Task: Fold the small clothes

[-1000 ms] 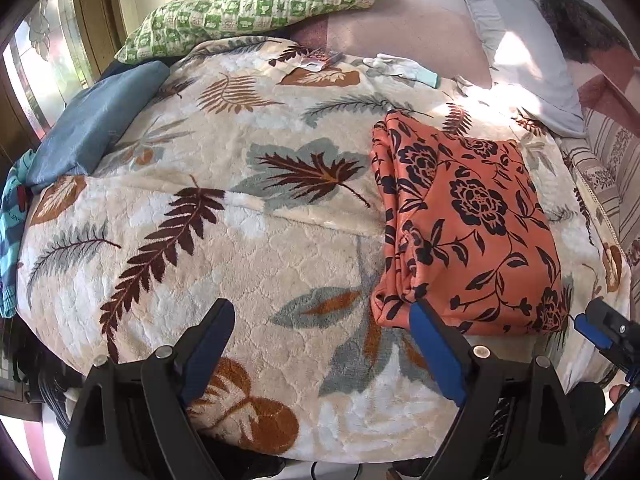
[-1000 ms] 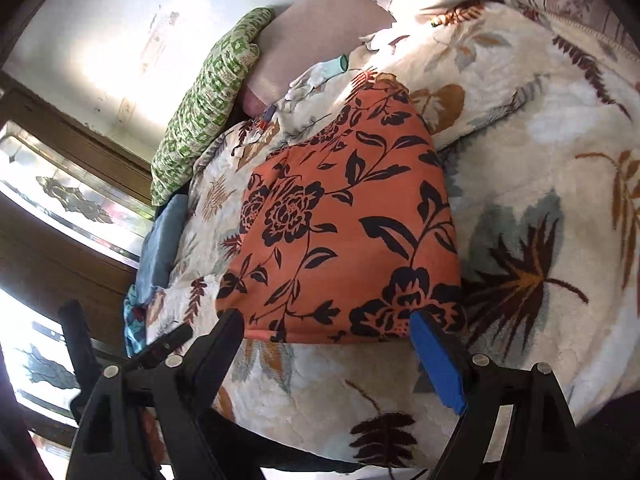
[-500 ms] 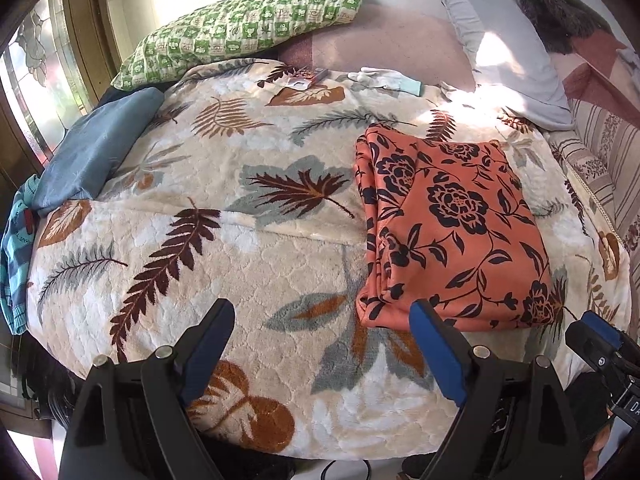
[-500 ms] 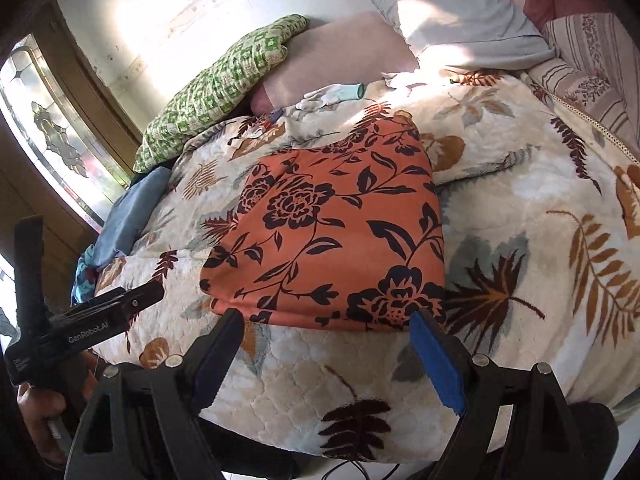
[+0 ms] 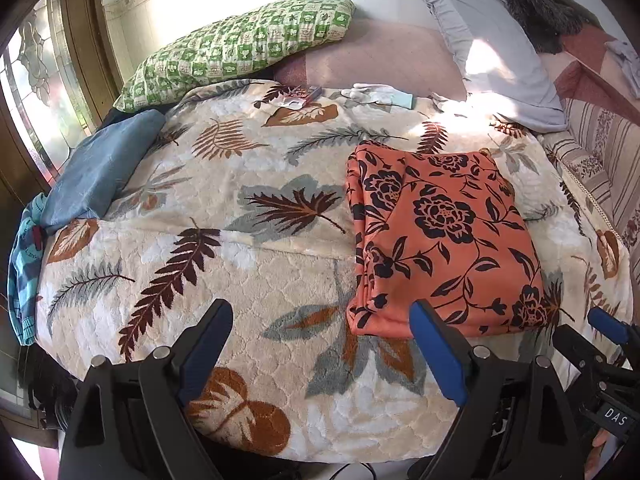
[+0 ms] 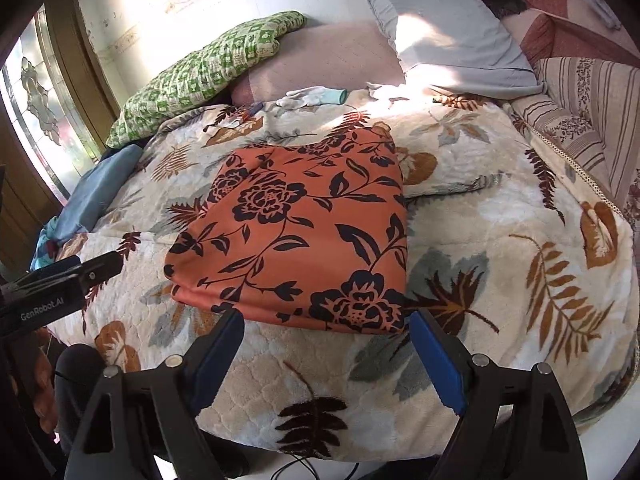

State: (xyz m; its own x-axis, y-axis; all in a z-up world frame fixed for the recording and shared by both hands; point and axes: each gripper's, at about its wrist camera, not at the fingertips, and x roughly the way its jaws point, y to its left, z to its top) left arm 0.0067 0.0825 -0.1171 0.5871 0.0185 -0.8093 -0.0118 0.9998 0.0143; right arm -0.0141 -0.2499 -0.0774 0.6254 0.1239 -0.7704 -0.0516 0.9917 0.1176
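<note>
Currently, the folded orange black-flowered cloth [image 6: 296,240] is lying mid-frame, just beyond the wide-open, empty right gripper [image 6: 326,354], long axis running away up-frame. In the left view it is being seen right of centre, the equally open, empty left gripper [image 5: 322,346] being offset leftward.

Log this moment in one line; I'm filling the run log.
left gripper: open, empty | right gripper: open, empty | orange cloth: folded, flat on blanket | grippers: clear of cloth

The orange floral cloth [image 6: 304,236] looks smooth and thin, with a soft sheen. Under it the leaf-print blanket [image 6: 500,264] is thick, fluffy and quilted. Behind the blanket, the green checked pillow [image 5: 240,44] is matt woven cotton. The gripper fingers [image 5: 438,354] look like matt plastic.
</note>
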